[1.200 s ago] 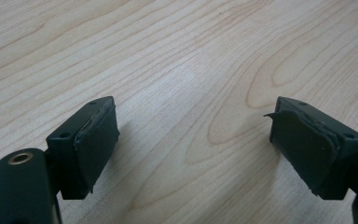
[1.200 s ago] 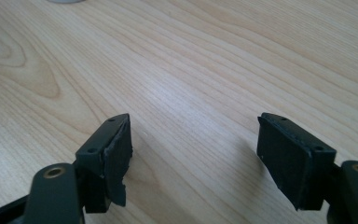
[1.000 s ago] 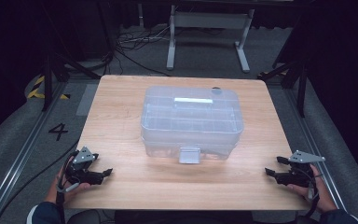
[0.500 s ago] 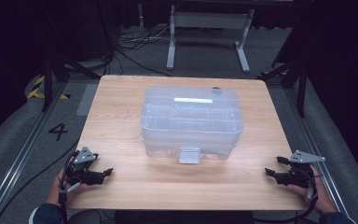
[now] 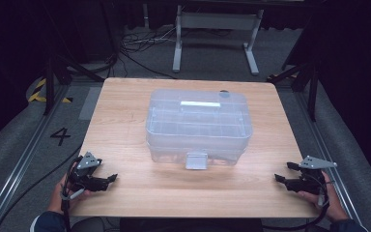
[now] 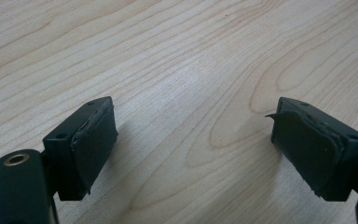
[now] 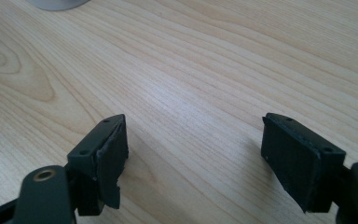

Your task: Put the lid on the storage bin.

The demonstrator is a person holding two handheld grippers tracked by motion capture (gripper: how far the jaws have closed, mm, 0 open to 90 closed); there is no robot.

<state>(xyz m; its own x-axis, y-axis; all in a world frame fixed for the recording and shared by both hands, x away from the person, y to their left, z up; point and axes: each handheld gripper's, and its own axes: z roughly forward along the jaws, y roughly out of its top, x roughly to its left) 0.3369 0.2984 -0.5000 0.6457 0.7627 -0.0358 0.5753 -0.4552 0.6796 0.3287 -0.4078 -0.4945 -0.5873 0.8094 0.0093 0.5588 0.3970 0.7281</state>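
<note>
Left hand-held gripper [image 5: 110, 179] released, at bench [image 5: 125, 111] near-left corner. Right hand-held gripper [image 5: 281, 174] released, near-right corner. Clear box [image 5: 198, 126] sits mid-bench.

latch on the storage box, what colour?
Pale translucent grey, like the box itself; the latch shows best in the high view.

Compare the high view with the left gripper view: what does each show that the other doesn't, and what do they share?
High view alone: the clear lidded plastic box mid-table, closed with its latch facing the person, the right claw at the near right corner, both hands, the floor. Left gripper view alone: the worn, frayed pads close up. Shared: the left claw, open with nothing between its jaws, over the bare wooden table.
</note>
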